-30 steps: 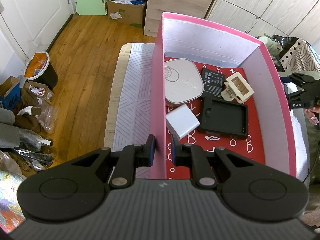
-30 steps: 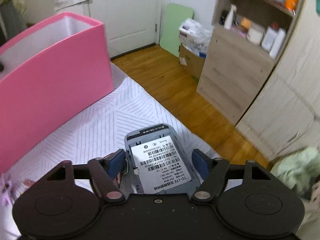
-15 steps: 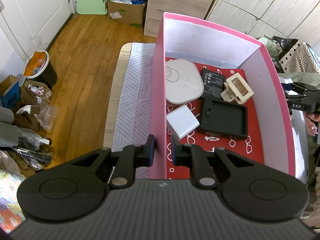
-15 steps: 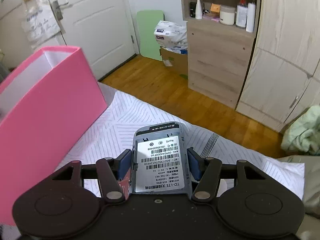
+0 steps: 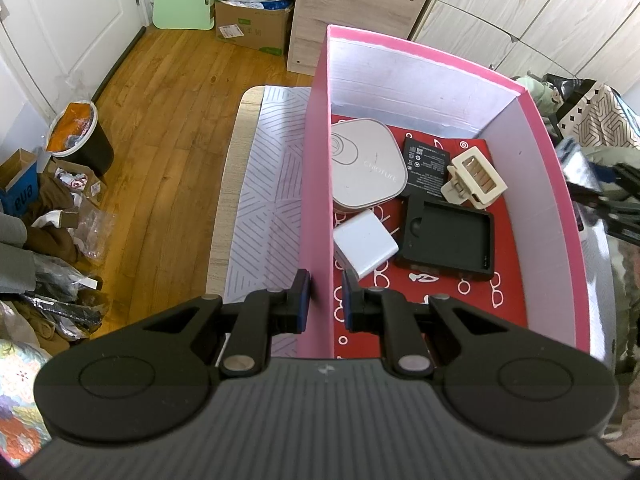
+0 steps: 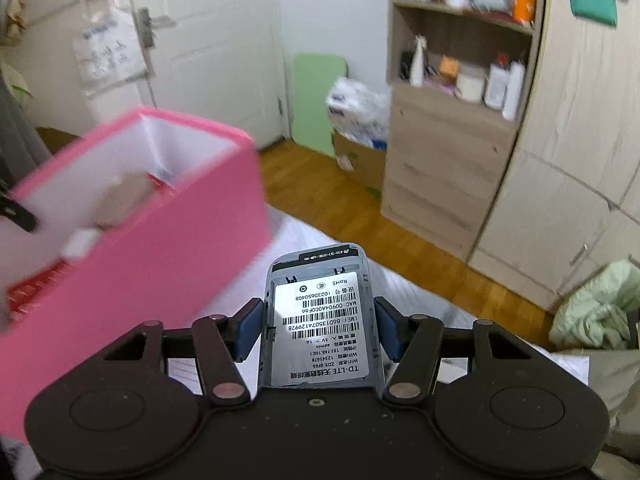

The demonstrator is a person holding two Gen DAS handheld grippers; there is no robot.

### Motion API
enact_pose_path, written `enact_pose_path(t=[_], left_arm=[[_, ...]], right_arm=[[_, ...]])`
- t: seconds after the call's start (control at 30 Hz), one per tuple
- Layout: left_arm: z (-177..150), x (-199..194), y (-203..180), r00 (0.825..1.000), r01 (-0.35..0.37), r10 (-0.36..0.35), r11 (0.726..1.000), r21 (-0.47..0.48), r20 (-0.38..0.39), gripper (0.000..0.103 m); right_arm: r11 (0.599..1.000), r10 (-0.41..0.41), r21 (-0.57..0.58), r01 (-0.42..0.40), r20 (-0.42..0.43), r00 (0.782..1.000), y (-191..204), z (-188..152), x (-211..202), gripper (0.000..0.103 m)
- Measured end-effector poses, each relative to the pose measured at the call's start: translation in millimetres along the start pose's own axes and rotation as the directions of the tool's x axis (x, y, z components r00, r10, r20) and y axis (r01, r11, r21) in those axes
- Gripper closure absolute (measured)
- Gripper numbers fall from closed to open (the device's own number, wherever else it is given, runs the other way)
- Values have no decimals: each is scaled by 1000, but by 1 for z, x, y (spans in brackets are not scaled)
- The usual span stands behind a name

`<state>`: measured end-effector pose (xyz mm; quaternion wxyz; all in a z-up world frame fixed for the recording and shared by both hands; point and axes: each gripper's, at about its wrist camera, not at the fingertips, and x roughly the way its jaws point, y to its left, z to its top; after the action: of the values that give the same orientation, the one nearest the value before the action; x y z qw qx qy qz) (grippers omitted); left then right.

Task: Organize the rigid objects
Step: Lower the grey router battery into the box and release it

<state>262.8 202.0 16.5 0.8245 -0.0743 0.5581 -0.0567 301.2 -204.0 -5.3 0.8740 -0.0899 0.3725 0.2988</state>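
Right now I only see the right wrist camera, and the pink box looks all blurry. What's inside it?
Observer: Five things lie on its red floor; the biggest is a rounded white case.
Operator: Is there room for my grey gadget?
Observer: Probably. The near end of the floor, in front of the black tray, is bare.
Operator: Is anything holding the box?
Observer: Yes, the left hand-held gripper is shut on the near left wall of the pink box.
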Motion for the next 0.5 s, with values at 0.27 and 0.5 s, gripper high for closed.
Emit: enact_pose_path(t=[0.27, 0.5], left_arm=[[0, -1, 3, 1000, 9, -9, 1000, -7, 6, 89], [-2, -1, 3, 1000, 6, -6, 1000, 4, 9, 89]], right_arm=[[978, 184, -126, -166, 149, 971, 59, 26, -59, 39], [891, 380, -274, -362, 11, 925, 133, 42, -37, 39]])
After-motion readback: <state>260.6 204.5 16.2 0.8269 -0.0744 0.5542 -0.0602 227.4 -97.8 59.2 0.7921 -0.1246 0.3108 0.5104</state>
